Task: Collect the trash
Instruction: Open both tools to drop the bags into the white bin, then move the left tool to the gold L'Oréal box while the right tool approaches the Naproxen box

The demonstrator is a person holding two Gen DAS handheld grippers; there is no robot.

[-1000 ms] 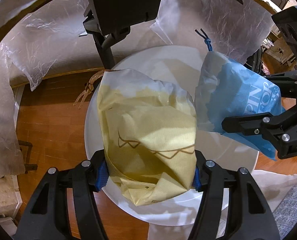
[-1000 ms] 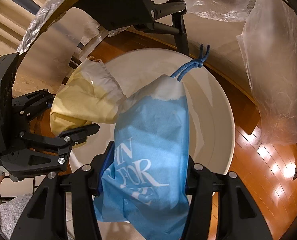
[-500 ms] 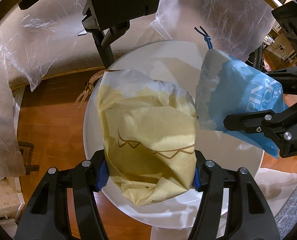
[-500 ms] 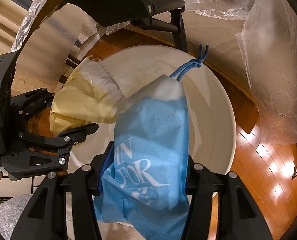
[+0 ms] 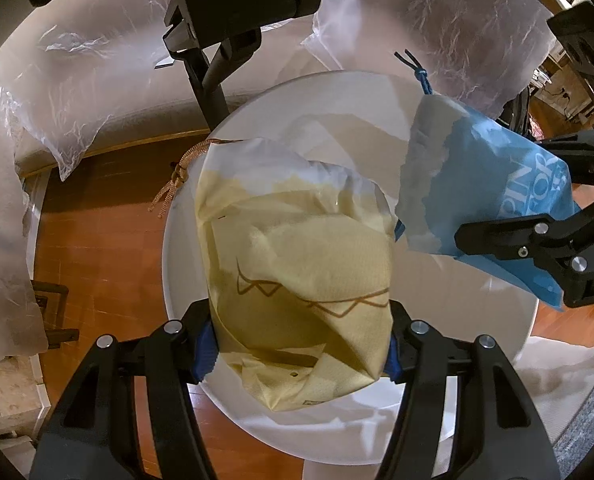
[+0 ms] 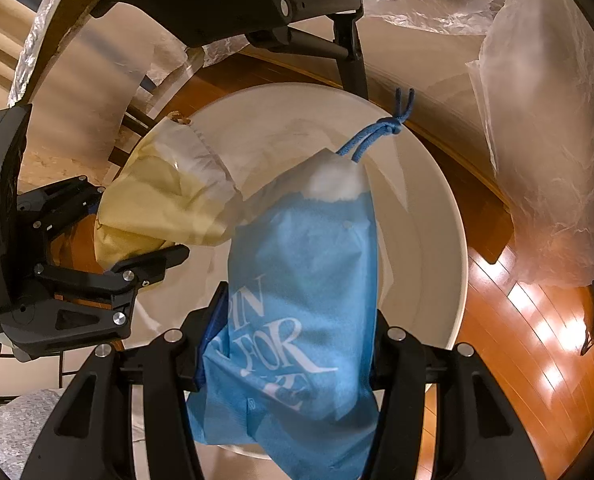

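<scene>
Below both grippers sits a round white bin (image 5: 457, 320), its rim wide and its inside lined with white plastic, standing on a reddish wooden floor (image 5: 97, 248). The left gripper (image 5: 297, 344) has its jaws closed onto a yellow drawstring bag (image 5: 297, 248), which fills the gap between the blue-padded fingers (image 5: 205, 348). That bag hangs over the left part of the bin's opening, its pale gathered neck pointing away from the gripper and a tan cord (image 5: 177, 176) trailing past the rim. The right gripper (image 6: 293, 348) is likewise clamped on a blue drawstring bag (image 6: 305, 264) with white lettering, held over the middle of the bin. Its whitish neck points forward, and a knotted blue cord (image 6: 381, 130) sticks out beyond it toward the far rim. Seen from the right wrist camera, the yellow bag lies just left of the blue one, their necks close together; whether they touch cannot be told. Neither bag rests on the bin's bottom. Sheets of clear plastic (image 6: 545, 128) hang around the bin, and a black frame (image 5: 217, 32) stands behind it
</scene>
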